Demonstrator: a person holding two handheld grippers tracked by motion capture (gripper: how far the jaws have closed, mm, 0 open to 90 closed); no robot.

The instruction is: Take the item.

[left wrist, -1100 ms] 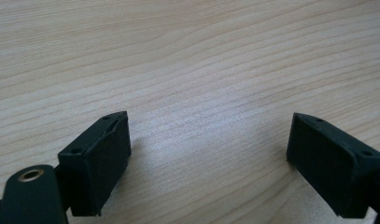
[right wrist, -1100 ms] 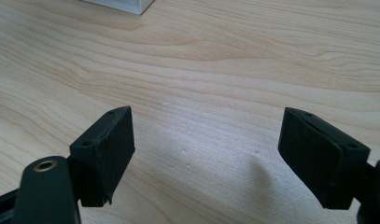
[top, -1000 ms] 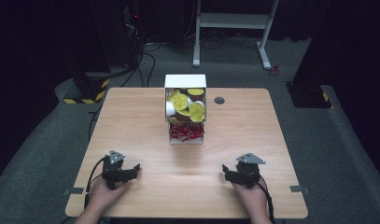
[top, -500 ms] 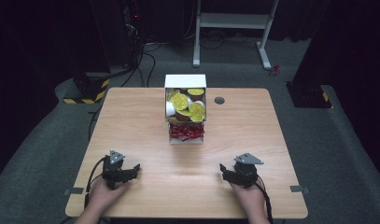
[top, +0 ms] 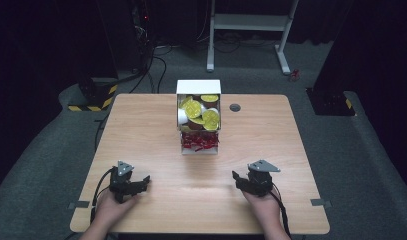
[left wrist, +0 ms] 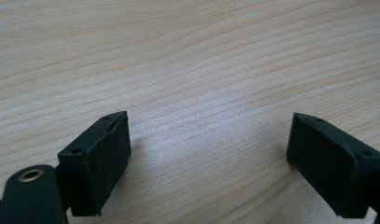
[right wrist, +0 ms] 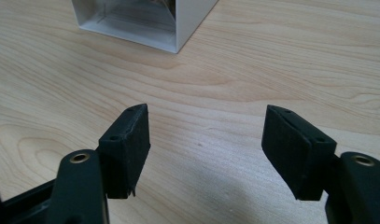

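Observation:
A white open-fronted box stands at the table's middle back. Its upper part holds several yellow-lidded round pods and its lower tray small red packets. My left gripper rests near the front left of the table, open, with bare wood between its pads. At the front right, my right gripper points toward the box. It is open, its jaws have just been closing, and nothing lies between them. The box's lower corner shows ahead of it.
The wooden table has a round cable hole right of the box. Behind the table a white frame stand sits on dark carpet, with cables and a yellow-black striped base at the back left.
The right gripper has shifted a little to the left. The left hand and the box have stayed put.

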